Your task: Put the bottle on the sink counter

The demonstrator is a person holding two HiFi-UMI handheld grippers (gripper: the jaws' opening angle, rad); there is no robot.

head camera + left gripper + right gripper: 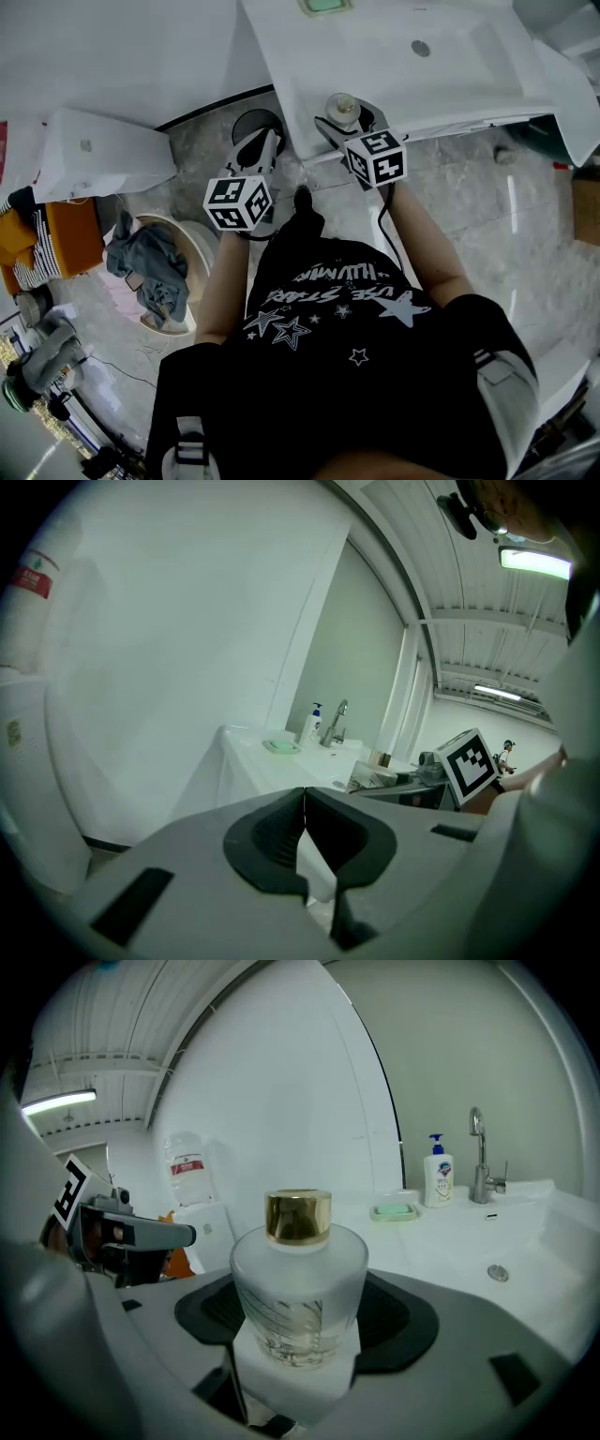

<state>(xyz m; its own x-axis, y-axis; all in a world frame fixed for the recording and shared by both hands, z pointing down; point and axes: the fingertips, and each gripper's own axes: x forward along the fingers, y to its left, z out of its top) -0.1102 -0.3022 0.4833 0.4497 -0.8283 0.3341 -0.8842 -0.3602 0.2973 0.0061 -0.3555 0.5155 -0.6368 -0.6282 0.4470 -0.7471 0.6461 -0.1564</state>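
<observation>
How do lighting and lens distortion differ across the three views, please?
Head view: even light, the white sink counter nearly washed out, its edges bowed. Left gripper view: strong fisheye, dark corners, a ceiling lamp glaring top right, the shut jaws of the left gripper slightly soft. Right gripper view: same fisheye, yet the bottle in the right gripper looks sharp.

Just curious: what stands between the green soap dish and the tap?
A white pump bottle of hand soap, seen in the right gripper view between the soap dish and the tap.
</observation>
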